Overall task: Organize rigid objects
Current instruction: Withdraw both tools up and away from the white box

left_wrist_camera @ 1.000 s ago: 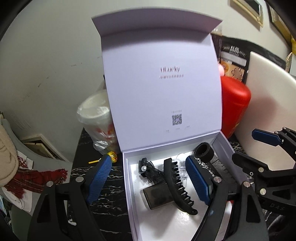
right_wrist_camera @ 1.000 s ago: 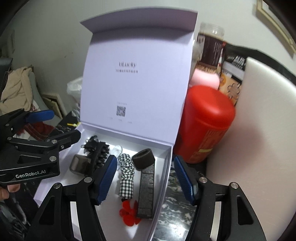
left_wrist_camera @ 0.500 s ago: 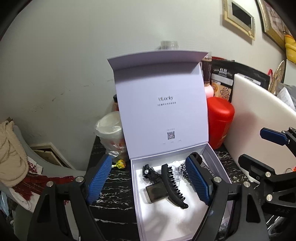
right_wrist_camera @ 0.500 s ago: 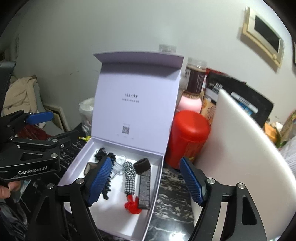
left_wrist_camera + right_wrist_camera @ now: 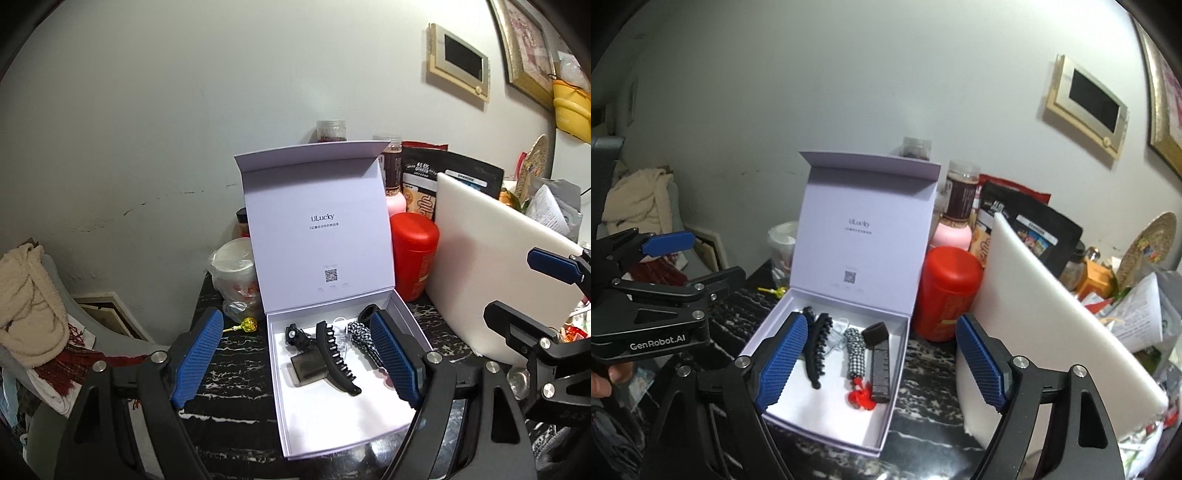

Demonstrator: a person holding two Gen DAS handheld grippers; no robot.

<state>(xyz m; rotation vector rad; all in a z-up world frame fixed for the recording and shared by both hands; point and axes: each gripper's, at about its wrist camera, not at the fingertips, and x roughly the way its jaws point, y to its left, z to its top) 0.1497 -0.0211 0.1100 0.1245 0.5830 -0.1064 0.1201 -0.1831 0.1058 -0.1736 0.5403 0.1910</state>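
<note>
1. Black marble-veined table (image 5: 236, 373) against a grey-white wall; framed pictures hang at upper right.
2. White gift box (image 5: 295, 435), lid (image 5: 317, 229) standing upright at the back, sits on the table near its middle.
3. Contents, all lying on the box floor: black claw hair clip (image 5: 334, 356), resting across a dark translucent rectangular piece (image 5: 306, 373); small black clip (image 5: 295, 336) at the back left corner; black-and-white checked scrunchie (image 5: 856, 349) with a red bow (image 5: 862, 395) at its near end; black ring-shaped band (image 5: 875, 332) at the back right; long dark textured bar (image 5: 881, 369) along the right wall.
4. Left tongs (image 5: 295, 362): jaws wide apart, nothing between them, above the box front.
5. Right tongs (image 5: 877, 363): jaws opening, empty, apart from the contents.
6. Beside the box: red canister (image 5: 413, 258) just right; white board (image 5: 491, 266) leaning further right; bagged cup (image 5: 236, 273) and yellow lollipop (image 5: 247, 325) to the left.
</note>
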